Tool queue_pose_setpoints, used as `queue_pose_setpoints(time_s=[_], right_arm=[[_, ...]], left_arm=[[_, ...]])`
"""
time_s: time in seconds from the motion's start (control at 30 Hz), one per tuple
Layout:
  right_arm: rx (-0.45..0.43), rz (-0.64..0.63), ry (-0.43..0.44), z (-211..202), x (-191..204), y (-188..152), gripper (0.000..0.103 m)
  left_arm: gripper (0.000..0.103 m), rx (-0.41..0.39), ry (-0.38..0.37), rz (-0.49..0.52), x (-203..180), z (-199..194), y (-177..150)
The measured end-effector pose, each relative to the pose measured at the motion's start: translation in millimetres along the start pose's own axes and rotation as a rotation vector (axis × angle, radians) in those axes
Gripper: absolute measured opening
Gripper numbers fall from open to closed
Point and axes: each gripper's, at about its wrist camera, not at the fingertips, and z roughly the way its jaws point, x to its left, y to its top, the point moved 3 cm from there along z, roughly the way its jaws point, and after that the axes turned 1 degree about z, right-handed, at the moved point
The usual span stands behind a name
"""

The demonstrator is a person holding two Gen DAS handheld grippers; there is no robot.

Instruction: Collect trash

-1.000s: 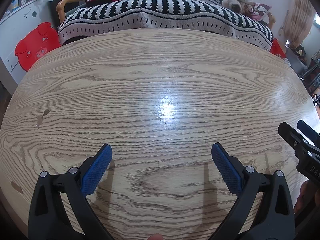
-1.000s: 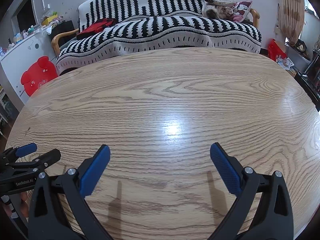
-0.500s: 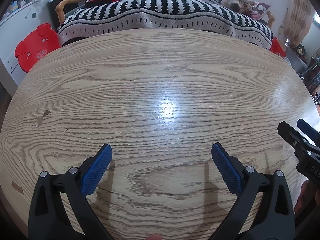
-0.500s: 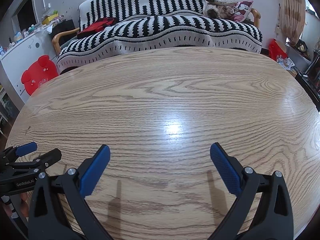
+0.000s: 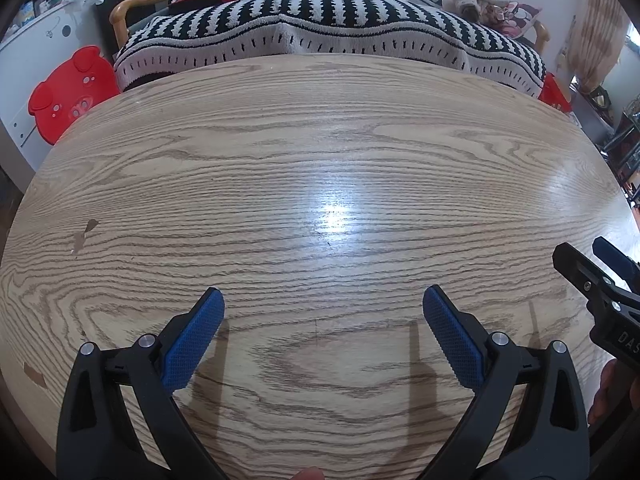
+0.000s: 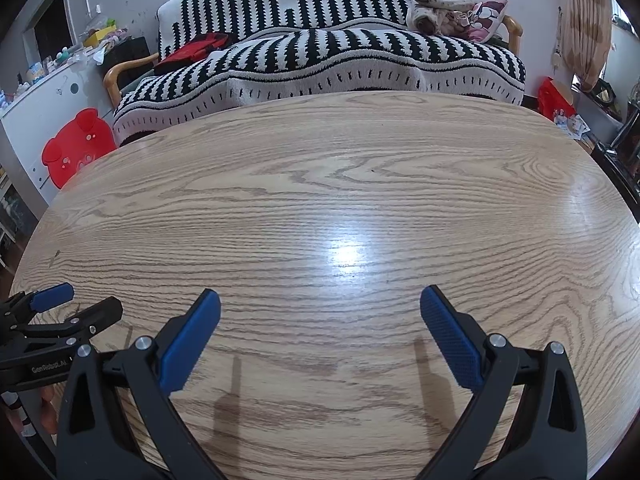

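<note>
- Left hand-held gripper [image 5: 323, 304]: released, blue pads spread, nothing between, over oak-grain wooden counter [image 5: 320, 152].
- Right hand-held gripper [image 6: 320, 306]: released, at left's 3 o'clock.

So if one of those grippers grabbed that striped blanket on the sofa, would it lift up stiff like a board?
Probably not. The striped blanket drapes in waves over the sofa edge, so it looks floppy and would likely sag. Its knit looks thick, so perhaps fairly heavy. The fuzzy texture suggests it wouldn't slip easily.
</note>
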Motion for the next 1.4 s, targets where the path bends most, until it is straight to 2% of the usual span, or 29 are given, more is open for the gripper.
queue_pose_setpoints(time_s=[1.0, 1.07, 1.13, 1.2, 1.3, 1.4], right_arm=[[0.011, -0.002, -0.016, 2.9, 1.0, -0.2, 0.097], [0.009, -0.004, -0.016, 2.2, 1.1, 0.2, 0.097], [0.008, -0.005, -0.017, 1.8, 1.2, 0.0, 0.097], [0.009, -0.006, -0.018, 1.8, 1.3, 0.0, 0.097], [0.010, -0.007, -0.021, 2.4, 0.9, -0.2, 0.097], [0.010, -0.009, -0.024, 2.8, 1.5, -0.1, 0.097]], left_arm=[[0.097, 0.024, 0.006, -0.013, 5.3, 3.0, -1.3], [0.097, 0.023, -0.005, -0.013, 5.8, 2.5, -1.2], [0.097, 0.026, -0.065, -0.015, 4.2, 1.8, -0.8], [0.097, 0.014, -0.109, -0.040, 6.6, -1.0, -1.1], [0.097, -0.053, -0.088, -0.057, 9.5, -11.5, -4.0], [0.097, -0.064, -0.075, -0.020, 5.0, -13.6, -4.4]])
